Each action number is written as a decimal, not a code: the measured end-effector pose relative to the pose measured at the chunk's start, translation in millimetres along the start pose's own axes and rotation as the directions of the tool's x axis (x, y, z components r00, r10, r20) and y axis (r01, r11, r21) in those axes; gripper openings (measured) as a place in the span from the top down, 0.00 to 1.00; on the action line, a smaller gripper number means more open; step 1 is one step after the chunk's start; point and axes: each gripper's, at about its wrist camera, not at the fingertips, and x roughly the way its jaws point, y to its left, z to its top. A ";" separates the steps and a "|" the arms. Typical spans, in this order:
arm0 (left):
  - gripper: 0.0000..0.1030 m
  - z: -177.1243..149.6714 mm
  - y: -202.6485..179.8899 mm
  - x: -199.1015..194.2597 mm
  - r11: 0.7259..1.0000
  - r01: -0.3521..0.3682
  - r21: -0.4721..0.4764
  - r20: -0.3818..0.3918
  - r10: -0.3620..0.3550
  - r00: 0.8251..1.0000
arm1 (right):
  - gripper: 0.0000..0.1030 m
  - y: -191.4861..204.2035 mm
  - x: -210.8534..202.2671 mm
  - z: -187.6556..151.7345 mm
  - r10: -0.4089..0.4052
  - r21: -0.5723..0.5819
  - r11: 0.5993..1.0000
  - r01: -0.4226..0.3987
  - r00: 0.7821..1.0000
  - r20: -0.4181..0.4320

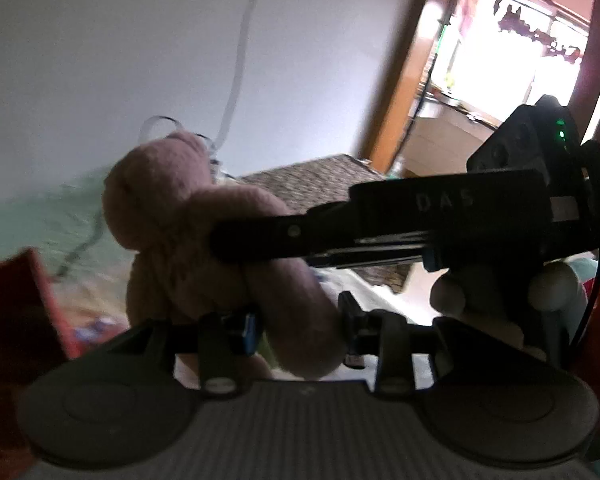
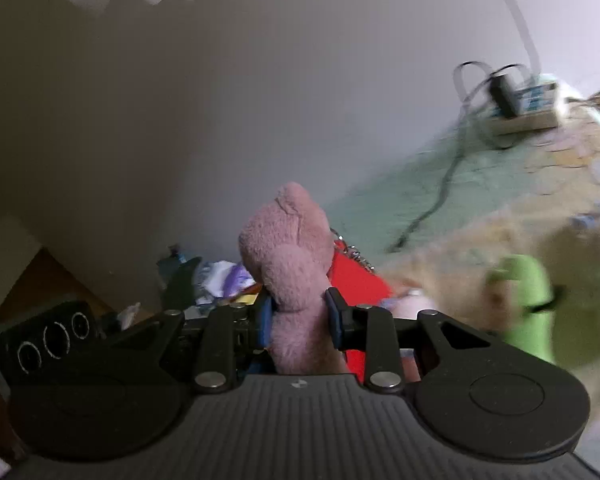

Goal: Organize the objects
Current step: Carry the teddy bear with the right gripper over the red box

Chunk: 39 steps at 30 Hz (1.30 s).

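Bed (image 2: 480, 184), green and patterned cover, runs along a pale wall (image 2: 220, 100); cable trails across it to a small box with a dark adapter (image 2: 508, 92).

Pink plush bear (image 2: 288, 264) held up off the bed. My right hand-held gripper (image 2: 298, 322) is clamped on its lower body, blue pads pressing both sides. My left hand-held gripper (image 1: 296, 326) is partly closed round one of its limbs (image 1: 296, 312); whether the pads bite, I cannot tell.

Red box (image 1: 16, 320) at left, blurred. Green plush toy (image 2: 528, 300) lies on the bed at right, well apart from the bear.
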 end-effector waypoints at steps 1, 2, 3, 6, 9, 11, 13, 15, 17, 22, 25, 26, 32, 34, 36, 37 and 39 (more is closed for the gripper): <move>0.65 0.0 6.7 -6.6 1.000 -0.017 -0.001 0.004 0.017 1.000 | 0.71 4.8 10.7 1.5 0.015 0.000 1.000 -0.015 1.000 -0.008; 0.65 -0.3 14.5 -13.3 0.999 -0.033 -0.005 0.009 0.033 0.999 | 0.71 8.8 21.0 2.7 0.027 0.001 1.000 -0.027 1.000 -0.015; 0.65 -0.8 22.7 -19.8 0.999 -0.051 -0.008 0.012 0.051 0.999 | 0.71 12.8 31.1 3.7 0.039 0.005 0.999 -0.039 0.999 -0.023; 0.65 -3.8 43.6 -36.4 0.995 -0.103 -0.011 0.018 0.103 0.994 | 0.71 24.3 61.8 3.0 0.069 0.015 0.998 -0.069 0.997 -0.041; 0.65 -9.1 65.8 -49.2 0.989 -0.146 -0.024 0.017 0.146 0.989 | 0.71 33.6 92.9 -1.3 0.077 0.021 0.997 -0.076 0.995 -0.061; 0.64 -14.3 85.7 -52.1 0.984 -0.170 -0.046 0.003 0.170 0.985 | 0.71 37.4 114.3 -5.5 0.069 0.031 0.997 -0.067 0.995 -0.077; 0.64 -19.6 100.6 -53.5 0.981 -0.184 -0.064 -0.012 0.184 0.983 | 0.71 37.8 134.0 -9.3 0.059 0.043 0.998 -0.056 0.994 -0.092; 0.64 -25.8 111.0 -51.7 0.976 -0.200 -0.082 -0.033 0.198 0.980 | 0.71 38.4 150.4 -15.7 0.046 0.058 0.998 -0.039 0.992 -0.119; 0.64 -33.1 124.8 -49.0 0.972 -0.210 -0.101 -0.056 0.205 0.977 | 0.71 39.2 165.7 -23.0 0.019 0.065 0.998 -0.010 0.990 -0.140; 0.64 -51.2 152.1 -40.6 0.960 -0.239 -0.144 -0.119 0.223 0.968 | 0.71 40.0 196.2 -36.8 -0.032 0.091 0.994 0.051 0.978 -0.205; 0.64 -64.9 163.1 -38.7 0.953 -0.264 -0.148 -0.149 0.242 0.959 | 0.71 42.6 211.0 -44.2 -0.053 0.098 0.992 0.078 0.969 -0.240; 0.64 -68.2 167.6 -38.5 0.950 -0.271 -0.155 -0.158 0.247 0.956 | 0.71 45.0 215.4 -46.3 -0.061 0.094 0.992 0.087 0.966 -0.251; 0.63 -83.6 194.2 -46.2 0.934 -0.300 -0.196 -0.192 0.264 0.945 | 0.71 49.3 243.1 -55.3 -0.071 0.092 0.990 0.104 0.949 -0.306; 0.61 -86.4 197.4 -48.2 0.930 -0.312 -0.196 -0.193 0.276 0.942 | 0.71 48.4 247.1 -56.8 -0.067 0.101 0.990 0.103 0.947 -0.314; 0.58 -87.8 200.1 -47.6 0.926 -0.321 -0.200 -0.192 0.284 0.940 | 0.71 47.9 250.2 -56.9 -0.068 0.104 0.989 0.106 0.946 -0.318; 0.57 -91.1 201.2 -47.2 0.925 -0.321 -0.204 -0.194 0.284 0.939 | 0.71 45.9 252.5 -57.3 -0.074 0.106 0.988 0.114 0.944 -0.323; 0.56 -93.2 204.2 -42.5 0.923 -0.320 -0.214 -0.211 0.276 0.938 | 0.71 42.9 256.9 -58.2 -0.097 0.104 0.985 0.140 0.936 -0.338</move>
